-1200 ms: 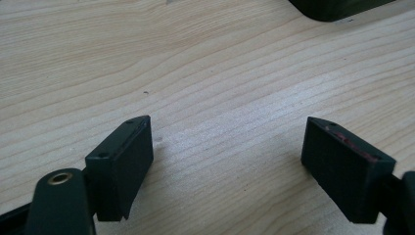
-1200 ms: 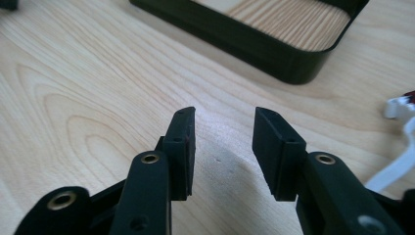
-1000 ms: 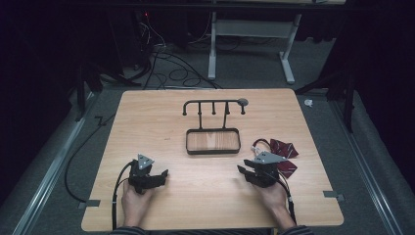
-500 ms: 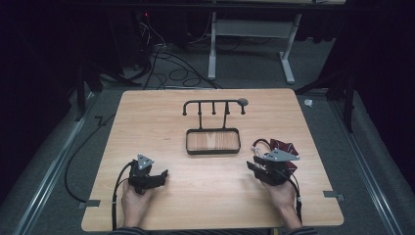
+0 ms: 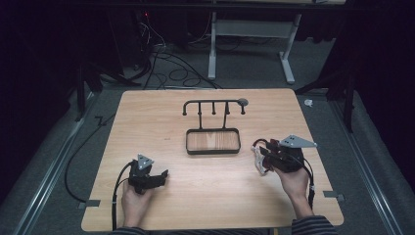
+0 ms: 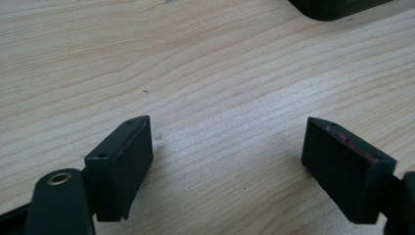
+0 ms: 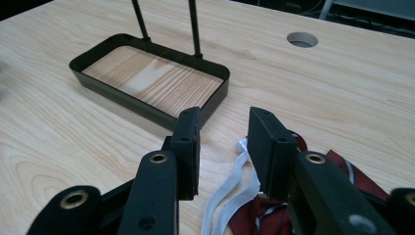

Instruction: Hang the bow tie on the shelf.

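A dark red striped cloth with a white strap lies on the wooden table to the right of a black tray. My right gripper hovers over the cloth, open with a narrow gap; the strap runs beneath the jaws and nothing sits between them. In the high view the right gripper covers most of the cloth, with the white strap showing at its left. My left gripper rests at the front left, and its own view shows the left gripper wide open over bare wood.
The black tray has a wooden floor, and two rods rise from it to a hook bar. A round hole sits in the table behind it. Cables and a desk frame lie on the floor beyond the table.
My right gripper has moved right and forward onto the red cloth, which now lies mostly under it. The left gripper has stayed put.
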`<action>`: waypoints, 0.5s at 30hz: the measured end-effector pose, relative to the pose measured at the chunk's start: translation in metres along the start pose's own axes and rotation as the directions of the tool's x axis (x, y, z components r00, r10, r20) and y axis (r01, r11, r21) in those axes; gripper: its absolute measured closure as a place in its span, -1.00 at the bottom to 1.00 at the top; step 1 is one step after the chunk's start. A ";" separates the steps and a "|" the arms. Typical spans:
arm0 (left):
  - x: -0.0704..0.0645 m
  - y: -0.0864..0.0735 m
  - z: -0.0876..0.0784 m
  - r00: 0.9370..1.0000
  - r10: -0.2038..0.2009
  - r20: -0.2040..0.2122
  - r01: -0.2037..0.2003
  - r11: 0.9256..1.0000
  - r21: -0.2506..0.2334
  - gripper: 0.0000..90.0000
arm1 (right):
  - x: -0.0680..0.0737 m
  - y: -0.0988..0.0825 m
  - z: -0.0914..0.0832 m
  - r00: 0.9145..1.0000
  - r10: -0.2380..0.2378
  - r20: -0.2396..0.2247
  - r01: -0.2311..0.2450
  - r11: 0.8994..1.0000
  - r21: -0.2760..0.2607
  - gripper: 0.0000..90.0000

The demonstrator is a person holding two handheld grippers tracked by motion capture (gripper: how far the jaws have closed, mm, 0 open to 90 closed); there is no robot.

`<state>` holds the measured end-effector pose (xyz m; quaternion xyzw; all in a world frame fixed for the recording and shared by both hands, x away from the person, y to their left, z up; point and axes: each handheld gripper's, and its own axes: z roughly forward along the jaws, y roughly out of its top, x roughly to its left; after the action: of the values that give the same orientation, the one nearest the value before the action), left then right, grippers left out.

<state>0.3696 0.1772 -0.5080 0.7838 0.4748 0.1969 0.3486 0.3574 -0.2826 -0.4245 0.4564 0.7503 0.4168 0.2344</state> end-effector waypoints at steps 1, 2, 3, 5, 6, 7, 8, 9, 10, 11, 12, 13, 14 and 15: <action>0.000 0.000 0.000 1.000 0.000 0.000 0.000 1.000 0.000 -0.56 | 0.000 0.000 0.000 1.000 0.000 0.000 0.000 1.000 0.000 0.50; 0.000 0.000 0.000 1.000 0.001 -0.001 -0.001 1.000 0.000 -0.56 | -0.001 0.001 0.000 1.000 -0.004 0.003 0.003 1.000 0.001 0.50; 0.000 0.000 0.000 1.000 0.002 0.000 -0.002 1.000 0.000 -0.56 | -0.003 0.001 0.001 1.000 -0.003 0.007 0.003 1.000 0.000 0.50; 0.000 0.000 0.000 1.000 0.002 0.000 -0.002 1.000 0.000 -0.56 | -0.007 0.003 0.004 1.000 -0.004 0.016 0.004 1.000 0.009 0.50; 0.000 0.000 0.000 1.000 0.002 0.000 -0.002 1.000 0.000 -0.56 | -0.007 0.003 0.004 1.000 -0.004 0.016 0.004 1.000 0.009 0.50; 0.000 0.000 0.000 1.000 0.002 0.000 -0.002 1.000 0.000 -0.56 | -0.010 0.005 0.007 1.000 -0.005 0.022 0.005 1.000 0.012 0.50; 0.000 0.000 0.000 1.000 0.002 0.000 -0.002 1.000 0.000 -0.56 | -0.011 0.006 0.009 1.000 -0.003 0.026 0.003 1.000 0.017 0.50; 0.000 0.000 0.000 1.000 0.002 0.000 -0.002 1.000 0.000 -0.56 | -0.012 0.007 0.011 1.000 -0.002 0.030 0.001 1.000 0.018 0.50; 0.000 0.000 0.000 1.000 0.002 0.000 -0.002 1.000 0.000 -0.56 | -0.012 0.007 0.011 1.000 -0.002 0.030 0.001 1.000 0.018 0.50; 0.000 0.000 0.000 1.000 0.002 0.000 -0.002 1.000 0.000 -0.56 | -0.015 0.009 0.014 1.000 -0.003 0.030 0.002 1.000 0.023 0.50; 0.000 0.000 0.000 1.000 0.002 -0.001 -0.002 1.000 0.000 -0.56 | -0.016 0.010 0.015 0.999 -0.002 0.032 0.002 1.000 0.023 0.50; 0.000 0.000 0.000 1.000 0.002 -0.001 -0.002 1.000 0.000 -0.56 | -0.018 0.011 0.017 0.999 -0.006 0.034 0.006 1.000 0.022 0.50; 0.000 0.000 0.000 1.000 0.002 -0.001 -0.002 1.000 0.000 -0.56 | -0.019 0.012 0.018 0.999 0.000 0.034 -0.001 1.000 0.026 0.50; 0.000 0.000 0.000 1.000 0.002 -0.001 -0.002 1.000 0.000 -0.56 | -0.021 0.013 0.020 0.999 0.000 0.034 -0.001 1.000 0.028 0.50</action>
<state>0.3696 0.1772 -0.5079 0.7842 0.4741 0.1977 0.3481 0.3879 -0.2900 -0.4253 0.4668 0.7520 0.3983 0.2407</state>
